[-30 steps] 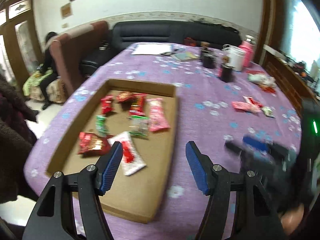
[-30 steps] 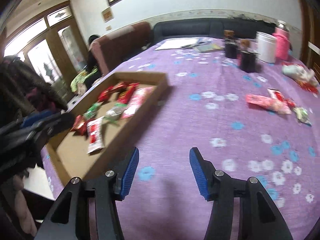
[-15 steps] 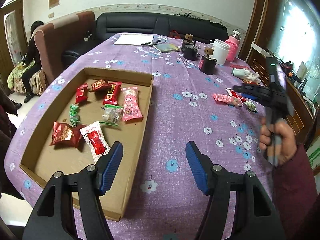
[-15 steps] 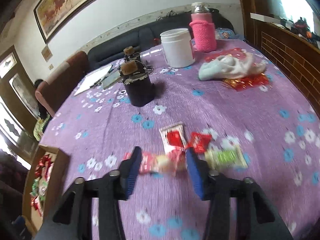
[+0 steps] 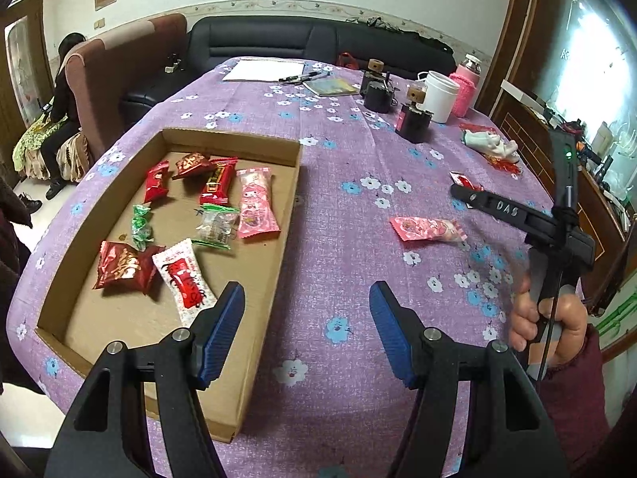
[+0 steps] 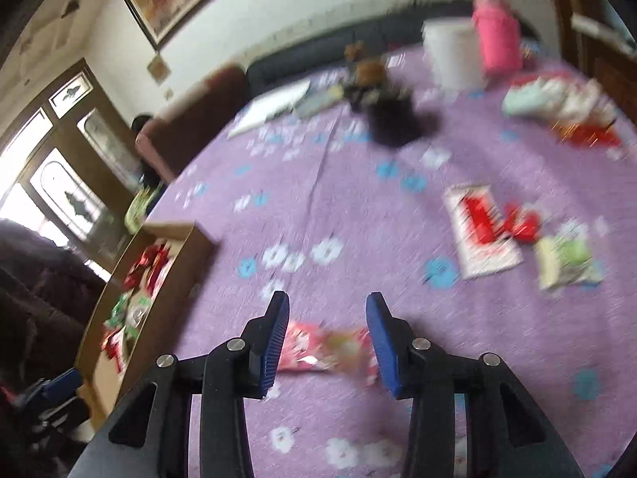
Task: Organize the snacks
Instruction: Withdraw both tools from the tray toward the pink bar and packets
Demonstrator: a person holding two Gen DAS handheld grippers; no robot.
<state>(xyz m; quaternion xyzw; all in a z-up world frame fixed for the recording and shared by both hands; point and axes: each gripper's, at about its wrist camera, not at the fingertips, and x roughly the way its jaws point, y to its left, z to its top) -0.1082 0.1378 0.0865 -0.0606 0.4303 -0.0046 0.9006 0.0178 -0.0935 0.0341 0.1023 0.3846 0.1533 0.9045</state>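
A shallow cardboard box (image 5: 231, 141) on the purple flowered tablecloth holds several wrapped snacks, red, green, pink and white. My left gripper (image 5: 306, 290) hovers open over the box's right rim with nothing between its blue pads. A pink snack packet (image 5: 426, 229) lies flat on the cloth to the right. My right gripper (image 6: 327, 298) is over this pink packet (image 6: 322, 350), which lies between the jaws. The jaws are opening and the pads do not visibly press on it. A hand holds that right gripper (image 5: 462, 193) at the right edge of the left wrist view.
More loose snacks lie right of the right gripper: a white and red packet (image 6: 481, 231), a small red one (image 6: 525, 223) and a green one (image 6: 565, 259). Dark jars (image 5: 414, 123), a white tub (image 5: 440, 95), a pink bottle (image 5: 464, 89) and papers (image 5: 264, 69) stand farther back.
My right gripper swung away from the box to the loose snacks on the right, its jaws narrower than before, and the pink packet now lies between them. The left gripper stayed over the box.
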